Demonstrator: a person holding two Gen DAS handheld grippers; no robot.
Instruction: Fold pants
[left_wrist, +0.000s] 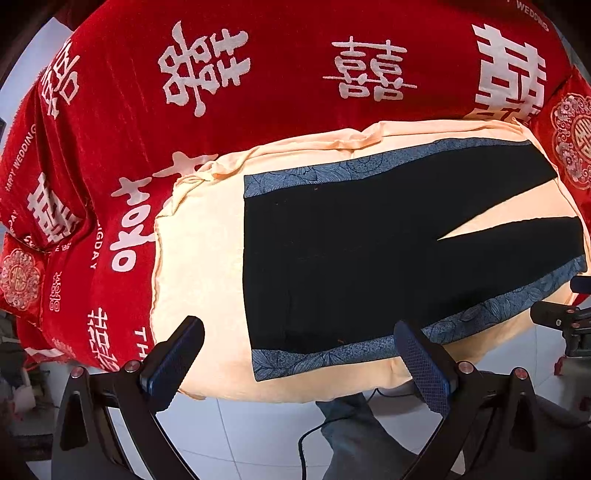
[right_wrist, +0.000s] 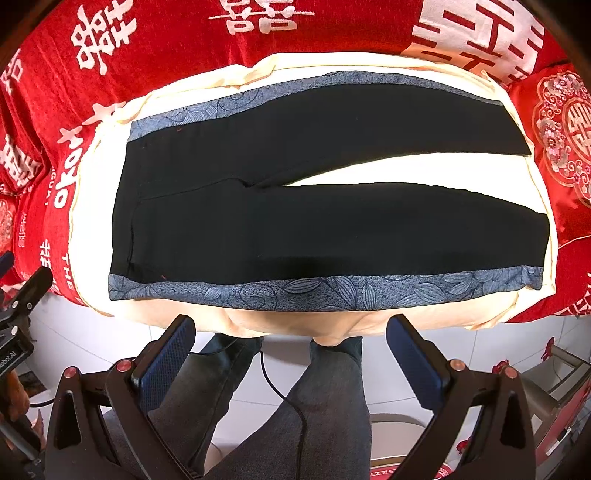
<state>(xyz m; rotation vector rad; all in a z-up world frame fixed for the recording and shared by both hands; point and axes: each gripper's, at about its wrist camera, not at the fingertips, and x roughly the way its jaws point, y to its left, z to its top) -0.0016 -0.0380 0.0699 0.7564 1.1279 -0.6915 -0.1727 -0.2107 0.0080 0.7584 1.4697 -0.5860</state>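
Note:
Black pants (left_wrist: 351, 251) with blue patterned side stripes lie flat and spread on a cream cloth (left_wrist: 199, 251), waistband to the left, legs parted in a V to the right. They also show in the right wrist view (right_wrist: 295, 221). My left gripper (left_wrist: 299, 354) is open and empty, hovering over the near edge by the waistband corner. My right gripper (right_wrist: 291, 350) is open and empty, just short of the near blue stripe (right_wrist: 332, 291), over the bed edge.
The cream cloth (right_wrist: 369, 317) lies on a red bedspread (left_wrist: 258, 74) with white characters. A red embroidered cushion (right_wrist: 561, 129) sits at the right. The person's legs (right_wrist: 325, 406) and a black cable (right_wrist: 288, 402) are below, over white floor tiles.

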